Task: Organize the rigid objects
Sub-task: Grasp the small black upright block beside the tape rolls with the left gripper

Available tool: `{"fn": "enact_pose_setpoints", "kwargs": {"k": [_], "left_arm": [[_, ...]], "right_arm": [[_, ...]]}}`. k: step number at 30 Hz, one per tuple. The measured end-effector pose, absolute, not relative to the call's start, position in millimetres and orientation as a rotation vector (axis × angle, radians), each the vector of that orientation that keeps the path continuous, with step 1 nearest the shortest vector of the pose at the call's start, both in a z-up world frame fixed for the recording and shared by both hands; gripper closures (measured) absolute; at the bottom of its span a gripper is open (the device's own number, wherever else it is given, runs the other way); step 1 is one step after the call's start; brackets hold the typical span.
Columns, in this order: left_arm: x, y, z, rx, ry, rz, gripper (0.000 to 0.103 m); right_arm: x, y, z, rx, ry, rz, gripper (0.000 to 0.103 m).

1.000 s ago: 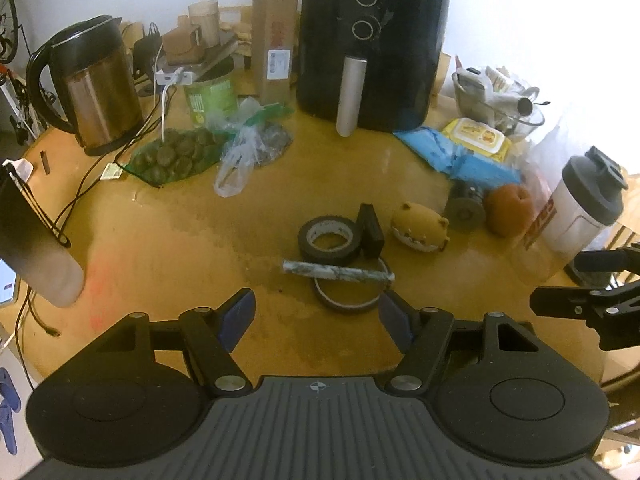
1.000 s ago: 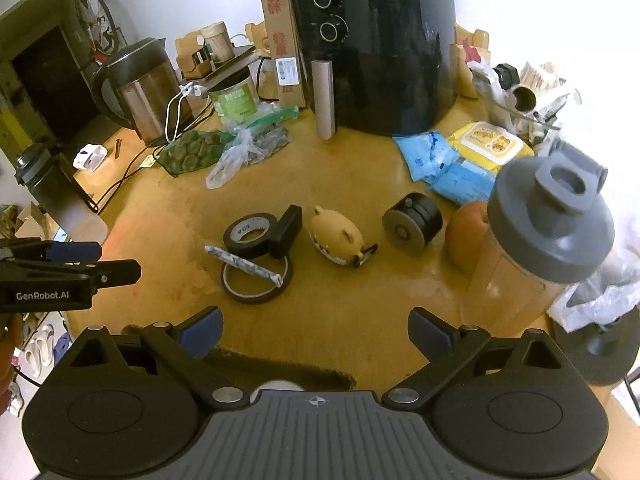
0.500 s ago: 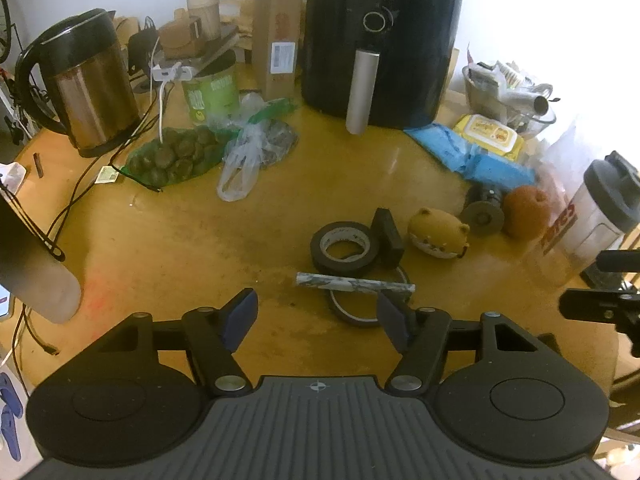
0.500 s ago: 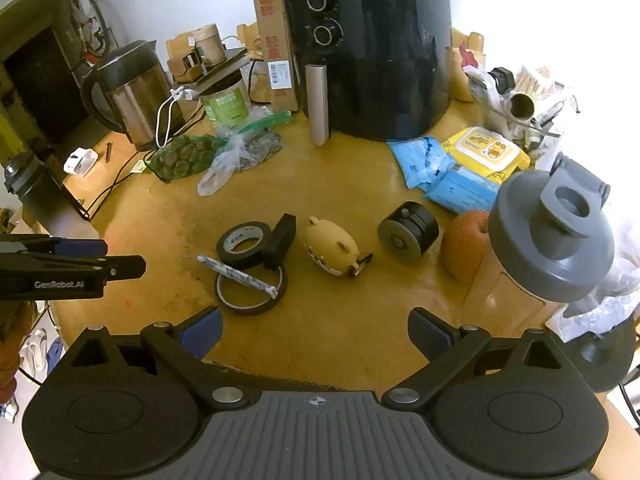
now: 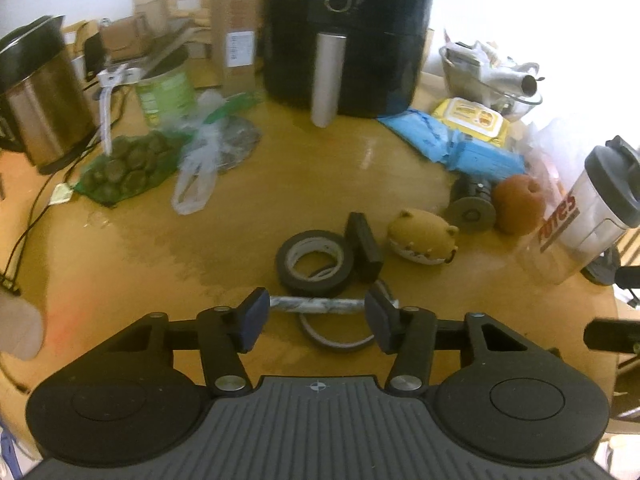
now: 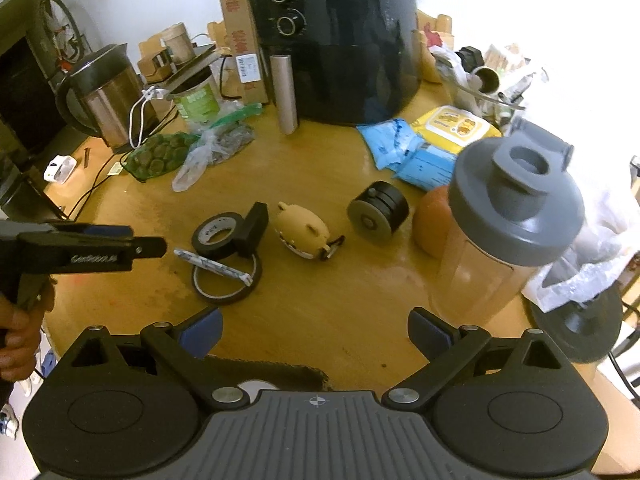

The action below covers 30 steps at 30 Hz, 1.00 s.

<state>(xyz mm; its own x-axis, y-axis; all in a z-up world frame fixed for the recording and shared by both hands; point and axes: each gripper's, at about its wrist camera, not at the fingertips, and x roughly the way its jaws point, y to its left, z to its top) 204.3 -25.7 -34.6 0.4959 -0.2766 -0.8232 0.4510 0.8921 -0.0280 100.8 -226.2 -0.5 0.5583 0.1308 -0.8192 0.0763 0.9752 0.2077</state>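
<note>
My left gripper (image 5: 316, 314) is open, its blue pads on either side of a grey patterned stick (image 5: 316, 305) that lies across a thin tape ring (image 5: 340, 334). Just beyond are a black tape roll (image 5: 314, 262), a black block (image 5: 363, 246), a tan animal toy (image 5: 424, 236), a grey wheel (image 5: 472, 204) and an orange fruit (image 5: 518, 203). My right gripper (image 6: 314, 330) is open and empty above the table's front edge. From there I see the left gripper (image 6: 100, 248) close to the stick (image 6: 214, 267), the tape roll (image 6: 216, 234) and the toy (image 6: 304, 230).
A shaker bottle (image 6: 504, 224) stands close at the right. A black air fryer (image 5: 348, 28), a kettle (image 5: 36, 88), a green can (image 5: 166, 92), bagged items (image 5: 132, 164), blue packets (image 5: 456, 144) and a yellow wipes pack (image 5: 472, 118) crowd the back of the wooden table (image 5: 280, 184).
My left gripper has moved forward and down, so its open pads now flank the stick. The right gripper has shifted slightly nearer the table.
</note>
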Motion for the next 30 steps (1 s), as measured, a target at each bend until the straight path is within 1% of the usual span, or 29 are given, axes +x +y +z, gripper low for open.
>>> {"fn": "enact_pose_setpoints", "kwargs": {"k": [12,15,18,19,21,23,24,25,26,30], "left_arm": [[228.4,-76.3,-61.1,0.298,0.953,-0.521,0.055],[234.8,-86.2,-70.5,0.324,0.959,-0.52,0.058],[241.3,-94.4,-78.8,0.341,0.964,-0.521,0.06],[243.4,-97.1,-82.0,0.349,0.967,-0.522,0.064],[247.2,-102.9,-89.0,0.37,0.978,-0.521,0.067],[250.6,-107.6,-95.7,0.389,0.983,-0.517,0.077],[251.9,-108.7,-98.6,0.397,0.99,-0.514,0.079],[252.0,-109.0,-99.4,0.4,0.978,-0.507,0.085],[252.3,-109.1,-99.7,0.403,0.973,-0.501,0.087],[254.0,-108.8,-98.5,0.381,0.983,-0.504,0.087]], "right_arm": [[88.4,-251.5,-6.8,0.276,1.002,-0.06,0.004],[83.4,-258.7,-7.4,0.285,1.003,-0.086,0.004],[77.7,-264.7,-6.7,0.291,1.004,-0.111,0.004],[75.3,-266.8,-6.4,0.293,1.004,-0.119,0.004],[70.8,-271.3,-5.9,0.298,1.004,-0.139,0.004],[66.3,-275.9,-5.2,0.303,1.004,-0.155,0.004],[64.4,-277.7,-5.0,0.305,1.004,-0.163,0.004],[62.3,-279.8,-4.7,0.309,1.003,-0.171,0.004],[60.7,-281.3,-4.6,0.312,1.002,-0.176,0.004],[56.3,-285.9,-5.5,0.33,1.002,-0.189,0.004]]}}
